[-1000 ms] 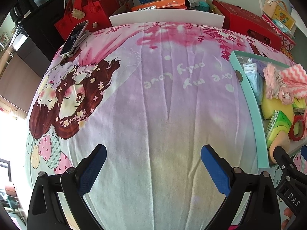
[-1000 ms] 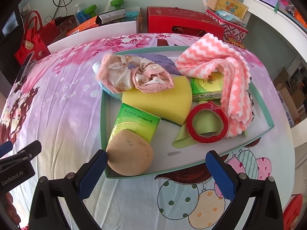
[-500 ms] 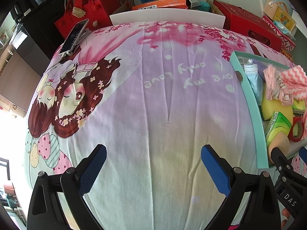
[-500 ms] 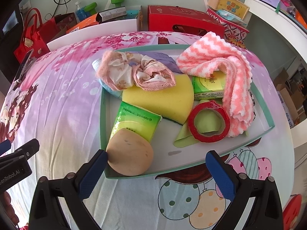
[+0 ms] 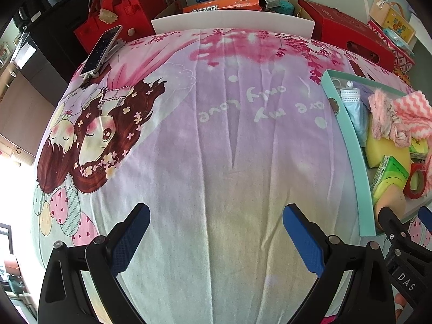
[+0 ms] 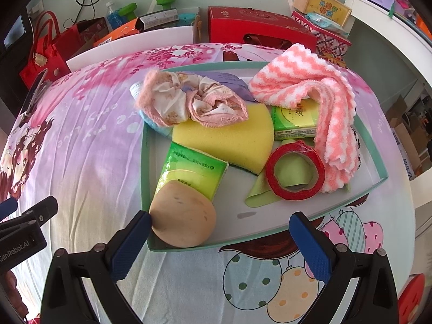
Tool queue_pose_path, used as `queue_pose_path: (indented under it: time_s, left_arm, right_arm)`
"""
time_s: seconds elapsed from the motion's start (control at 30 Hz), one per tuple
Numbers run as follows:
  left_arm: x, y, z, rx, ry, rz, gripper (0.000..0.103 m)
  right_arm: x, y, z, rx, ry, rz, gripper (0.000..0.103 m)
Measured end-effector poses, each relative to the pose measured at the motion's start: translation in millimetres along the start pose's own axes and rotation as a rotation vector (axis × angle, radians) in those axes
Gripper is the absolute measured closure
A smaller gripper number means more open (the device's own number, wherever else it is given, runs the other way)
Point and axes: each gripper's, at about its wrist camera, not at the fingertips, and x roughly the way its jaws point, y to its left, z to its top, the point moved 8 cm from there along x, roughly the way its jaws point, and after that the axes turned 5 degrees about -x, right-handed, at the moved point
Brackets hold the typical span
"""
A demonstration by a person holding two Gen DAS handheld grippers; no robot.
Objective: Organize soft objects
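Observation:
A teal-rimmed tray (image 6: 379,179) on the printed bedsheet holds a tan round sponge (image 6: 182,220), a yellow sponge (image 6: 229,140), two green tissue packs (image 6: 191,171), a red tape roll (image 6: 295,172), a pink-and-white zigzag towel (image 6: 321,94), crumpled pink cloths (image 6: 189,101) and a blue face mask (image 5: 353,108). My right gripper (image 6: 220,245) is open and empty at the tray's near edge, its left finger beside the tan sponge. My left gripper (image 5: 216,239) is open and empty over bare sheet, left of the tray (image 5: 348,145).
A phone (image 5: 101,47) lies at the sheet's far left corner. Red bags (image 5: 116,19), a red box (image 6: 259,31), an orange box (image 5: 224,4), green dumbbells and a white board (image 5: 232,21) stand behind the bed. The sheet (image 5: 216,148) left of the tray is bare.
Both views have shifted only slightly; the right gripper has edged a little nearer the tray. Nothing was taken hold of or moved.

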Motion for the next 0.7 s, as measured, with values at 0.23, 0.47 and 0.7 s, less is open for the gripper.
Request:
queue_pose_path:
  time_s: [0.23,0.47,0.7]
  left_arm:
    - [-2.1,-0.9,0.3,0.006,-0.008,-0.001,0.004]
    - [-3.2,-1.4,0.1,0.012,-0.012,-0.004,0.004]
    - [-0.3,-2.9,-1.4,0.015,0.005,-0.017,0.004]
  right_arm:
    - [0.3,0.3,-0.1,0.0,0.001,0.0,0.0]
    - [0.5,0.6,-0.2,0.0,0.001,0.001,0.0]
    - [0.5,0.5,-0.1,-0.001,0.002,0.0,0.0]
